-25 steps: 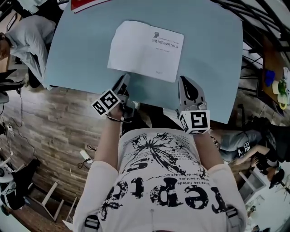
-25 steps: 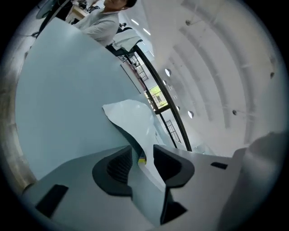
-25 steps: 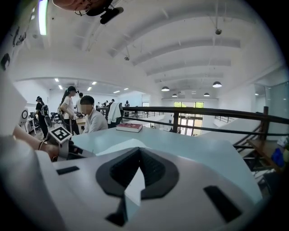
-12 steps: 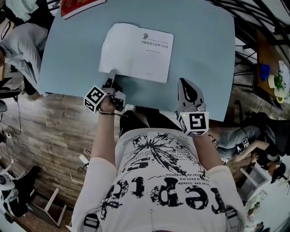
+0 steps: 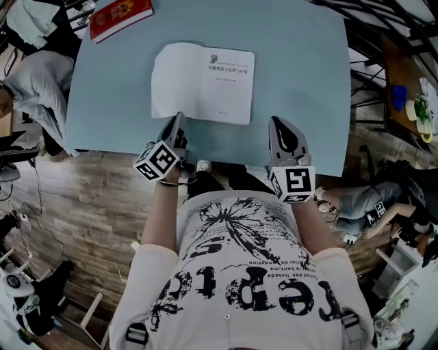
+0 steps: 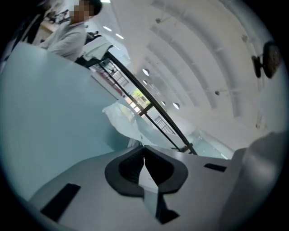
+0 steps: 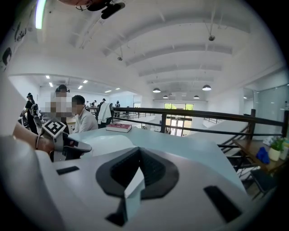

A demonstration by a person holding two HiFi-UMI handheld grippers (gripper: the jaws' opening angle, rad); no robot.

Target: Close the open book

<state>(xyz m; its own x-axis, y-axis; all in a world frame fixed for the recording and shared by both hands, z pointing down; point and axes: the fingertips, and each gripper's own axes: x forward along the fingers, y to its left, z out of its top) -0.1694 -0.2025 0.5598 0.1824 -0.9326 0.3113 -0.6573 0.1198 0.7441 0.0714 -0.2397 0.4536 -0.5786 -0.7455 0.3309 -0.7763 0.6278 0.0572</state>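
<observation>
The open book (image 5: 202, 83) lies flat on the light blue table (image 5: 301, 75), white pages up. My left gripper (image 5: 179, 117) is at the near edge of the book's left page. In the left gripper view its jaws (image 6: 143, 146) are shut on that page (image 6: 124, 121), which rises curled just ahead of them. To the right of the book, my right gripper (image 5: 274, 123) sits at the table's near edge. Its jaws (image 7: 139, 149) are shut with nothing in them. The right gripper view shows the left gripper (image 7: 61, 137) and the book (image 7: 106, 143) off to the left.
A closed red book (image 5: 120, 15) lies at the table's far left corner (image 7: 118, 127). A person in white (image 5: 31, 65) sits beside the table's left side. A black railing (image 7: 203, 113) runs beyond the far edge. Wooden floor lies below the near edge.
My left gripper has shifted along the book's near edge and its jaws have gone from open to shut on the left page. The right gripper has hardly moved.
</observation>
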